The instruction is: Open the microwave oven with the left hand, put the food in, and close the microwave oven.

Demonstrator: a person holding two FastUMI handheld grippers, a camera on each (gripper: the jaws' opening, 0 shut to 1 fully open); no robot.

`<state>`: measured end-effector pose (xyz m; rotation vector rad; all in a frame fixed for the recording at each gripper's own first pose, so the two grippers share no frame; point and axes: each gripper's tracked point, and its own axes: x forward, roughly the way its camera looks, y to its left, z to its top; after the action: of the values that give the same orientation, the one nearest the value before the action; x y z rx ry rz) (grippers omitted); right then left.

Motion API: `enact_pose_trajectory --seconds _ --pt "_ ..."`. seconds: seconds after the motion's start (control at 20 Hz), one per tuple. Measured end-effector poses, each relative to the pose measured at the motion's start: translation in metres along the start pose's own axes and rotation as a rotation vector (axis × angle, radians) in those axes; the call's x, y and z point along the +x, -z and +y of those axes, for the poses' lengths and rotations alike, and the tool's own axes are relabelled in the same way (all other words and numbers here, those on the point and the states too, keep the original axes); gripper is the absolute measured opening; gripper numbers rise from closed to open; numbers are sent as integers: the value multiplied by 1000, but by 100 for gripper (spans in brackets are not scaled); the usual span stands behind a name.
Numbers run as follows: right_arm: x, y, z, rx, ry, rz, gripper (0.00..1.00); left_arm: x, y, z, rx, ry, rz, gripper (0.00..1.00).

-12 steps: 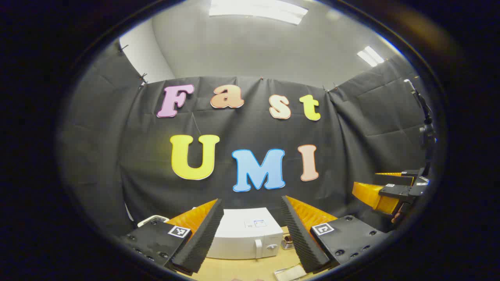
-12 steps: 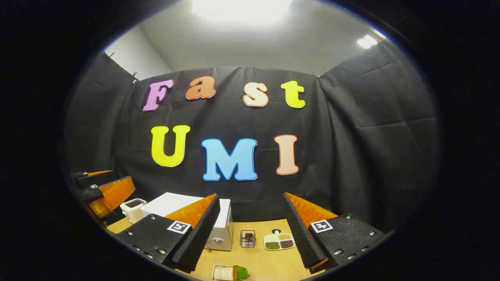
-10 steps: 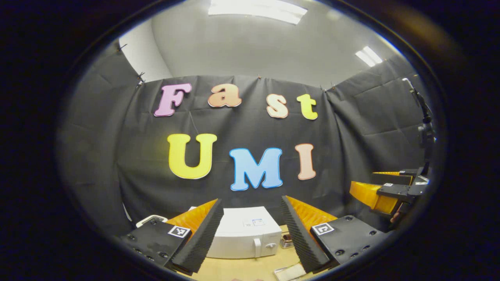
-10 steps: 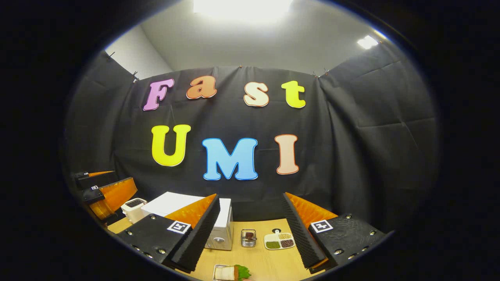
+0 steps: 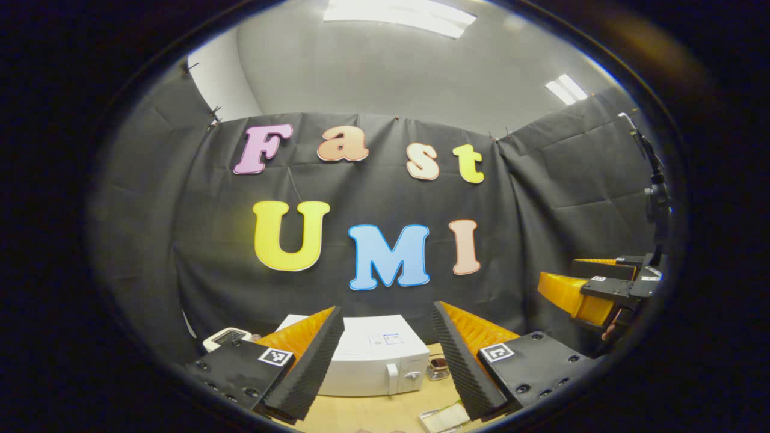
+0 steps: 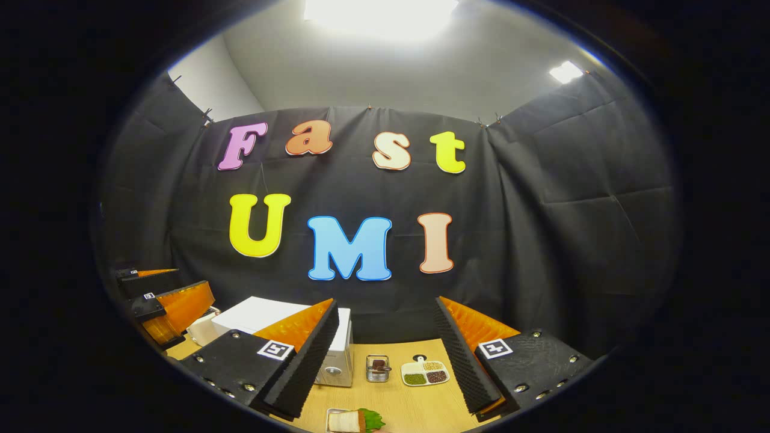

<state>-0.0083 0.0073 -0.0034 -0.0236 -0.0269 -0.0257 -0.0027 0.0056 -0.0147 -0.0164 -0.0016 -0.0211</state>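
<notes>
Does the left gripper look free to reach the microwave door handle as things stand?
Probably yes. The left gripper is open and empty, the microwave sits ahead between its fingers, its handle faces it, and nothing stands between.

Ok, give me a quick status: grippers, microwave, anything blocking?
Left gripper open, empty, above table. Right gripper open, empty. Microwave door shut, handle untouched. Food tray on table, near edge. Nothing in front of the door.

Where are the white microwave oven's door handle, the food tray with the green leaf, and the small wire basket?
Microwave door handle (image 5: pixel 392 379), left gripper view, mid-handle.
Food tray (image 6: pixel 348 421), right gripper view, on the roll.
Wire basket (image 6: pixel 378 368), right gripper view, front mesh.
</notes>
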Motion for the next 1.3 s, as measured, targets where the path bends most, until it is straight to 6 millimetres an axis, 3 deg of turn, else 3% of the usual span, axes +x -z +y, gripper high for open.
enact_pose_trajectory --seconds 0.15,0.25,0.55,0.6,0.7,0.95,1.15,1.3 --pt "10 11 -1 12 -37 18 95 12 10 -2 19 -44 3 97" --pt "16 15 -2 27 -63 27 96 18 26 -15 23 -26 14 99" --pt "26 45 -21 14 -46 87 96 52 114 -42 -6 17 117 99" --pt "27 49 -25 5 -40 97 96 61 128 -43 -8 17 122 96" --pt "25 58 -31 -4 -32 115 96 77 161 -44 -15 11 125 99" --pt "19 76 -48 -10 11 139 96 124 274 -60 32 62 254 96" --pt "22 86 -65 -16 43 162 96 152 330 -59 63 38 330 99" --pt "26 90 -79 -15 71 174 96 169 354 -46 48 -20 362 95"
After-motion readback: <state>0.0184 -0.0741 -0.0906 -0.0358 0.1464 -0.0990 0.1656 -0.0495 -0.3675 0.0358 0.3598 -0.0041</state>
